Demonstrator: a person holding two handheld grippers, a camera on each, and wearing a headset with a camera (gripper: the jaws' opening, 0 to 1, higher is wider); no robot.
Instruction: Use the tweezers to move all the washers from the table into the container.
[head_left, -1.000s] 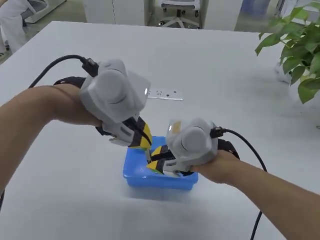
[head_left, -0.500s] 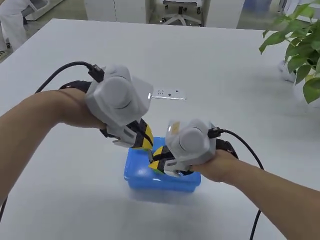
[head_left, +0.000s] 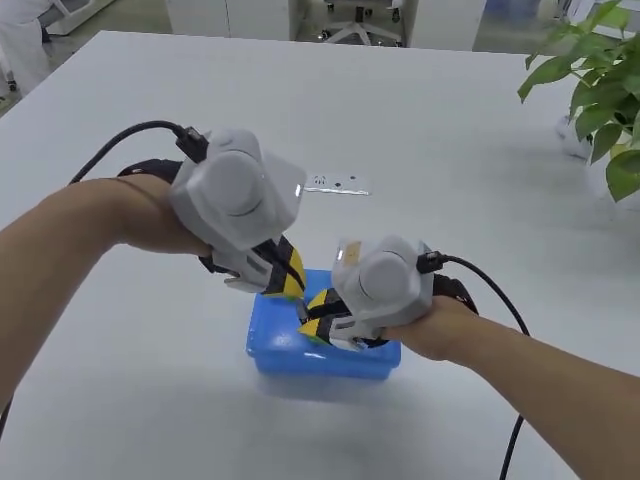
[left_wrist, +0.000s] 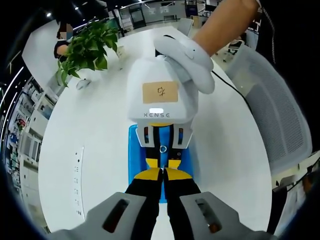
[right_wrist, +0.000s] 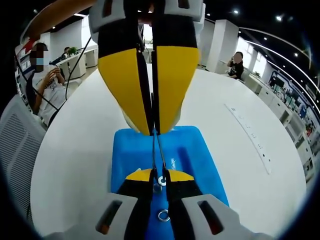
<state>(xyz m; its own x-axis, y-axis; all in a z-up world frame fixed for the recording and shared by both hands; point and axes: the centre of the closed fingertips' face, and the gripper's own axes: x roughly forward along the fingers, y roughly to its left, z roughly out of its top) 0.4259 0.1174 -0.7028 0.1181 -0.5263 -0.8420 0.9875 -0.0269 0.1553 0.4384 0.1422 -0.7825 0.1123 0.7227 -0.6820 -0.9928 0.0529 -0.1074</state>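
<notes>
A blue container (head_left: 300, 356) sits on the white table (head_left: 420, 130), and both grippers meet nose to nose over it. My left gripper (head_left: 290, 285) comes in from the left, shut on thin metal tweezers (right_wrist: 155, 150) that point down into the container (right_wrist: 200, 150). My right gripper (right_wrist: 160, 176) faces it with its jaws drawn in close around the tweezers' tips. A small washer (right_wrist: 162, 180) sits at those tips. Another washer (right_wrist: 163, 215) lies on the container floor below. In the left gripper view my own jaws (left_wrist: 163, 172) are together on the tweezers.
A white strip with sockets (head_left: 335, 186) lies on the table behind the container. A leafy plant (head_left: 600, 90) stands at the far right. Cables trail from both grippers. People sit at desks in the background.
</notes>
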